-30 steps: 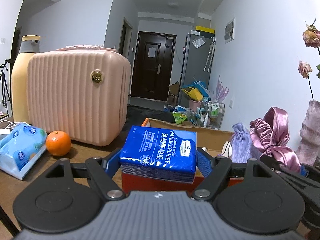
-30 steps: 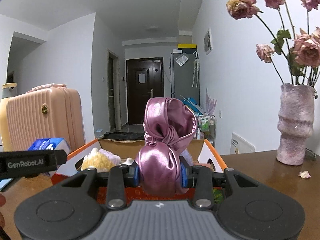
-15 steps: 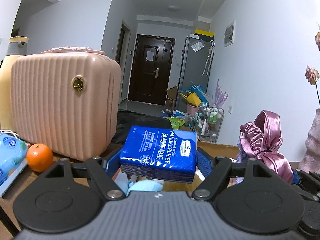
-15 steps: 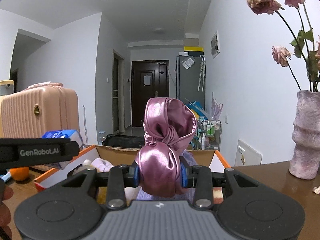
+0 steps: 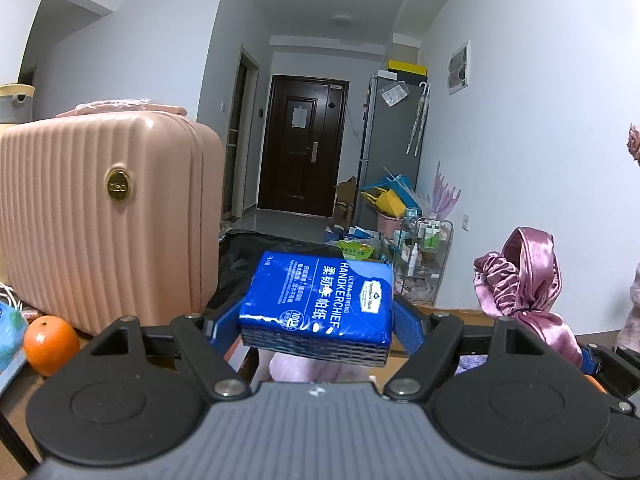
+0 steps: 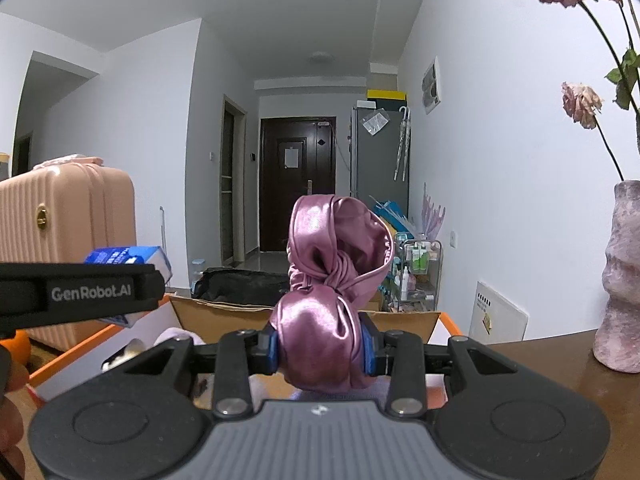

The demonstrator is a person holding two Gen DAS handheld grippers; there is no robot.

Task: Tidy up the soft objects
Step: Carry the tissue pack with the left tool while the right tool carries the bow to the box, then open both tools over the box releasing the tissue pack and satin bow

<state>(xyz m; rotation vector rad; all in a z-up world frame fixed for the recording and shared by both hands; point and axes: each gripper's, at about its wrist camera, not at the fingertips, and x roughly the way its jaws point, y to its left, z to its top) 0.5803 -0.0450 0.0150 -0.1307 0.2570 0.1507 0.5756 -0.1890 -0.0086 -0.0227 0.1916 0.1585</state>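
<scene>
1. The left gripper (image 5: 318, 320) is seen clamped on a blue handkerchief pack (image 5: 320, 300), which is held level between the blue pads, above a pink soft item (image 5: 312, 368).
2. The right gripper (image 6: 322, 346) is seen clenched on a knotted pink satin cloth (image 6: 328, 300), which is carried over the open cardboard box (image 6: 224, 312).
3. A pink suitcase (image 5: 100, 220) and an orange (image 5: 50, 344) are noted on the table (image 6: 540, 364), to the left.
4. A vase (image 6: 622, 280) is noted at the right.

Dim, cool indoor light, sharp focus, strong fisheye bending at edges
</scene>
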